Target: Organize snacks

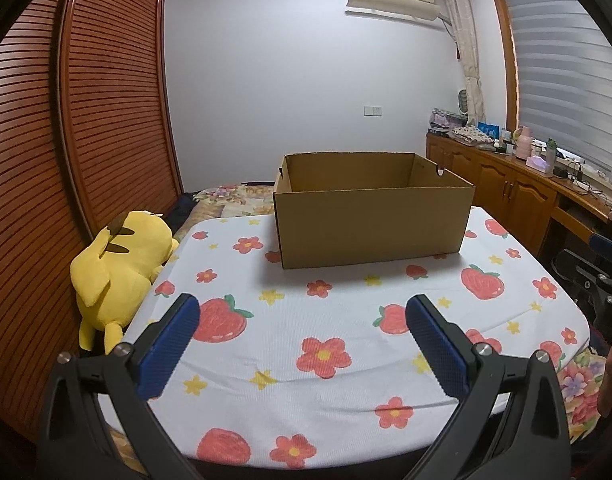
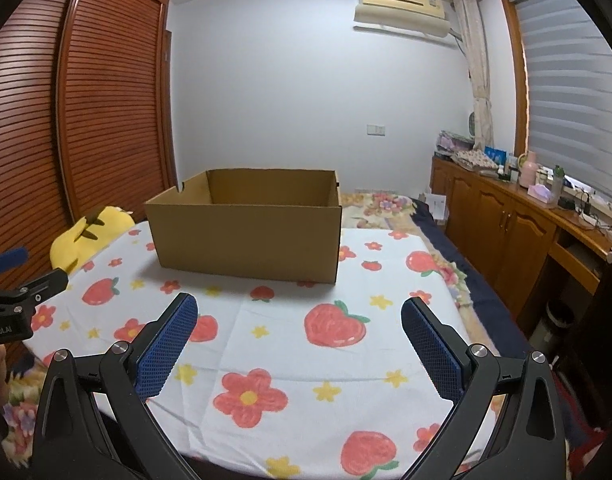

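Note:
An open brown cardboard box (image 1: 372, 226) (image 2: 248, 240) stands at the far side of a table covered with a white strawberry-and-flower cloth (image 1: 346, 364) (image 2: 290, 356). What lies inside the box is hidden by its front wall. No snacks show in either view. My left gripper (image 1: 302, 320) hangs open over the near part of the cloth, nothing between its blue pads. My right gripper (image 2: 298, 320) is open too, held over the cloth short of the box. Each gripper appears at the edge of the other's view.
A yellow plush toy (image 1: 120, 272) (image 2: 86, 236) lies at the table's left edge beside a slatted wooden wardrobe (image 1: 86, 120). A bed with a floral quilt (image 2: 386, 204) lies behind. Wooden cabinets (image 2: 506, 224) with bottles and clutter run along the right wall.

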A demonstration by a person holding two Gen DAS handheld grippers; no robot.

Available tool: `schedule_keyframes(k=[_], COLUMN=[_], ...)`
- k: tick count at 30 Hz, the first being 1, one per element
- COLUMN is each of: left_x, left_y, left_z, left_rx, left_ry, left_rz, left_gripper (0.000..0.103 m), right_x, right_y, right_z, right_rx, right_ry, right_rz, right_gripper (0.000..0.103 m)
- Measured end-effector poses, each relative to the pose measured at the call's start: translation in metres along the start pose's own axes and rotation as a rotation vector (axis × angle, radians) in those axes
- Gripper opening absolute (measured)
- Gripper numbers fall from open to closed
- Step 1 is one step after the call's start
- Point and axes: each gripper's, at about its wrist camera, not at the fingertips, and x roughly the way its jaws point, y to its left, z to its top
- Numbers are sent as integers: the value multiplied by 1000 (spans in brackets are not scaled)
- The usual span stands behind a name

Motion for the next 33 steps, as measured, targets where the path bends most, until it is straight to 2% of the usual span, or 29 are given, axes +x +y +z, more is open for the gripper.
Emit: schedule_keyframes(k=[33], left_x=[-8], left_y=[-4], left_z=[2], left_rx=[11], left_ry=[-29], left_rz=[7], left_gripper=[103], right_x=[-3], right_y=[-1], right_z=[2], right_rx=[3], right_ry=[-13], right_rz=[-7], right_gripper=[103])
